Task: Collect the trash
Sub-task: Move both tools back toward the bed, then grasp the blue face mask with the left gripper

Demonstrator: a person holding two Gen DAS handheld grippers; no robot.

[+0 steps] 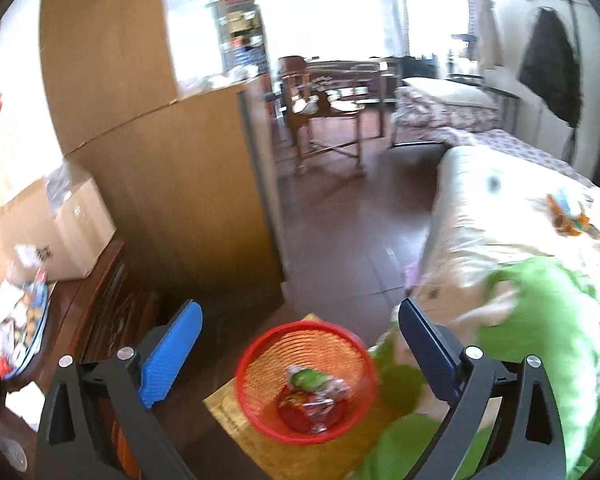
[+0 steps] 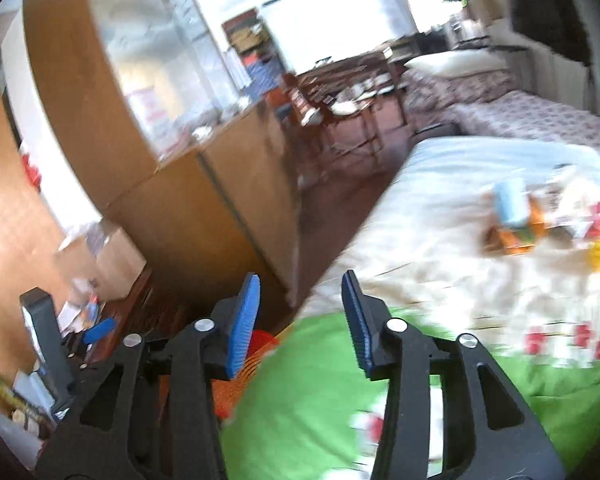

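Step in hand: between two pickups, judged from empty jaws and wrappers already lying in the bin
Left gripper (image 1: pixel 300 344): jaws spread wide, nothing between the pads, hanging above the bin
Right gripper (image 2: pixel 300 312): jaws partly apart, grasping nothing, pointing over the edge of the bed
Red basket (image 1: pixel 260 360): mesh trash bin on a yellow mat (image 1: pixel 228 408) on the floor, just beside the bed; seen from the right wrist only as an orange-red patch behind the left finger
Trash already collected (image 1: pixel 314 394): several crumpled wrappers, green and red and silver, lying at the bottom of the basket
Trash still to collect (image 2: pixel 540 220): small pile of packets and scraps, orange, pale blue, yellow and red, resting on the white bedcover (image 2: pixel 440 184), well apart from both grippers; exact items too blurred to name
Green blanket (image 2: pixel 308 400): lying on the near part of the bed, between the grippers and the pile
Next move calls for: reaching across the green blanket to the pile, lowering open jaws around one loose piece, pinching only the wrapper and not the cloth under it
Risk, as a judgement: thin wrappers may slip, or the bedcover may be caught together with them
Other clutter: papers and a carton box (image 1: pixel 72 228) on the dark wooden cabinet at the left, unclear whether trash
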